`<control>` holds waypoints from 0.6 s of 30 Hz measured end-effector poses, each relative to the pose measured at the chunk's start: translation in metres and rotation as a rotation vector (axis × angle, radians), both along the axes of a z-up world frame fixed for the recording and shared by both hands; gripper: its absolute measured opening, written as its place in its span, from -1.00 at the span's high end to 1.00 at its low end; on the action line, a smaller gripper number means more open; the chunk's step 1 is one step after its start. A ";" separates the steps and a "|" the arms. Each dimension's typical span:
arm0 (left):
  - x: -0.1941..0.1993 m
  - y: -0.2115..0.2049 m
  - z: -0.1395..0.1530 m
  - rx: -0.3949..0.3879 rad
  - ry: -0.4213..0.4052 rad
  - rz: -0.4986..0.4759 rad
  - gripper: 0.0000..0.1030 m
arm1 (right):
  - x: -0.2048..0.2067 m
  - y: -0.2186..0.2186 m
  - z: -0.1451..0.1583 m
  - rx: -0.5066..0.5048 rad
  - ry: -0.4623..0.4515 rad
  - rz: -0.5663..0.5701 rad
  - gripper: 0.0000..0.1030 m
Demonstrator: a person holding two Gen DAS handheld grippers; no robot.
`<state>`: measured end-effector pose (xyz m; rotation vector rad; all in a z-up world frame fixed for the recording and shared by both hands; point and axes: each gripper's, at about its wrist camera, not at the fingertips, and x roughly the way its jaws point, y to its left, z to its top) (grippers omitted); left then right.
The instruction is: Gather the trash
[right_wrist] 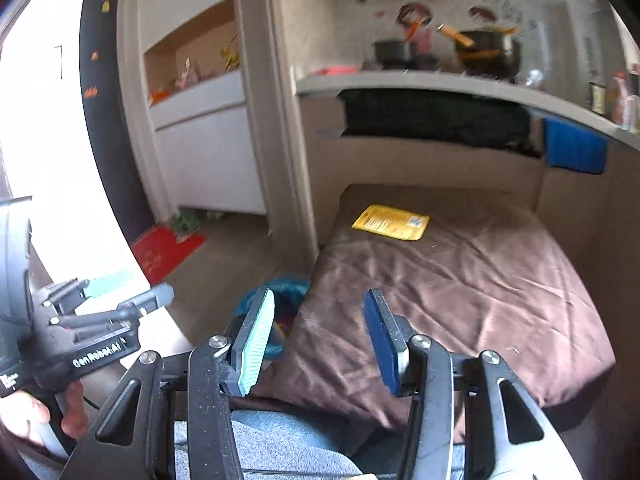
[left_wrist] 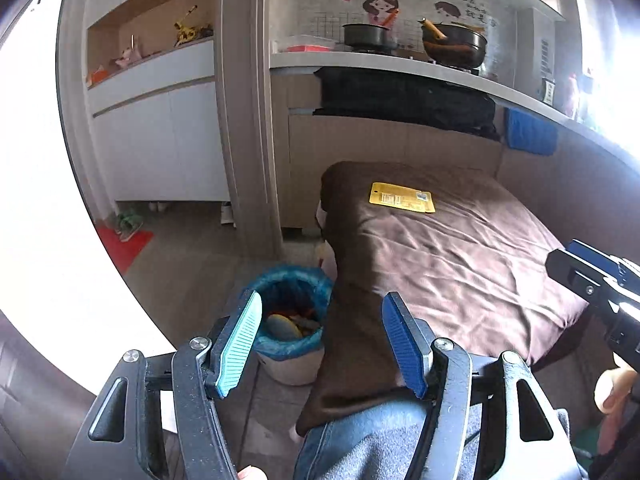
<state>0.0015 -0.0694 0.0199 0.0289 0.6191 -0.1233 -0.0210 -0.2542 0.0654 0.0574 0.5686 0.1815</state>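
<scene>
Your path across the brown cloth-covered table point(left_wrist: 460, 264) to the yellow packet point(left_wrist: 402, 197) lies open. The cabinet front point(left_wrist: 392, 140) walls off the far side, the countertop point(left_wrist: 400, 66) overhangs it, and the bin's point(left_wrist: 289, 312) mouth gapes beside the table's left edge.

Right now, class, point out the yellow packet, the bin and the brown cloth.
yellow packet point(left_wrist: 402, 197), left wrist view, middle of its face.
bin point(left_wrist: 298, 368), left wrist view, pale outer wall.
brown cloth point(right_wrist: 460, 300), right wrist view, bare wrinkled top.

Brown-covered table point(left_wrist: 460, 264), yellow packet point(left_wrist: 402, 197) lying flat on it
</scene>
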 end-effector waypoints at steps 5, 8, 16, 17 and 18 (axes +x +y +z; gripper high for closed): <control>-0.024 -0.001 0.013 0.009 -0.070 0.009 -0.22 | -0.023 0.006 -0.004 -0.037 -0.033 -0.036 0.13; -0.031 0.000 0.016 0.006 -0.084 0.016 -0.22 | -0.032 0.008 -0.003 -0.054 -0.039 -0.039 0.13; -0.031 -0.004 0.011 0.002 -0.051 0.010 -0.22 | -0.036 0.009 -0.004 -0.050 -0.053 -0.027 0.13; -0.031 -0.004 0.011 0.001 -0.049 0.011 -0.22 | -0.035 0.009 -0.005 -0.048 -0.048 -0.023 0.13; -0.030 -0.003 0.010 -0.001 -0.046 0.013 -0.22 | -0.035 0.010 -0.006 -0.048 -0.044 -0.020 0.13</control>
